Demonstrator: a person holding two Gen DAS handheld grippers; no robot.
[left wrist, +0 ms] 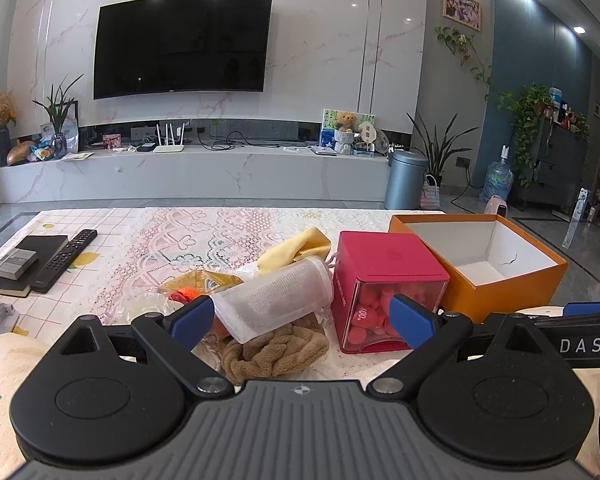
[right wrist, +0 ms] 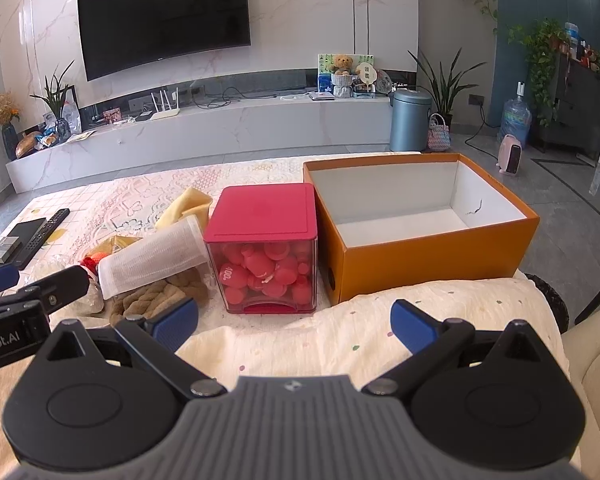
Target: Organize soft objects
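Note:
A pile of soft things lies on the lace-covered table: a brown knitted cloth (left wrist: 276, 350) (right wrist: 156, 296), a white mesh pouch (left wrist: 276, 300) (right wrist: 152, 258), a yellow cloth (left wrist: 296, 250) (right wrist: 186, 206) and a yellow-orange bag (left wrist: 198, 282). My left gripper (left wrist: 302, 320) is open and empty, just in front of the pile, its jaws either side of the pouch and brown cloth. My right gripper (right wrist: 294, 322) is open and empty, over a cream spotted fabric (right wrist: 340, 328). An open orange box (left wrist: 480, 260) (right wrist: 420, 220) with a white inside stands at the right.
A red-lidded clear cube (left wrist: 388, 292) (right wrist: 266, 248) full of red balls stands between the pile and the orange box. A remote (left wrist: 66, 258) and a black book with a small box on it (left wrist: 24, 260) lie at the table's left. A TV wall is behind.

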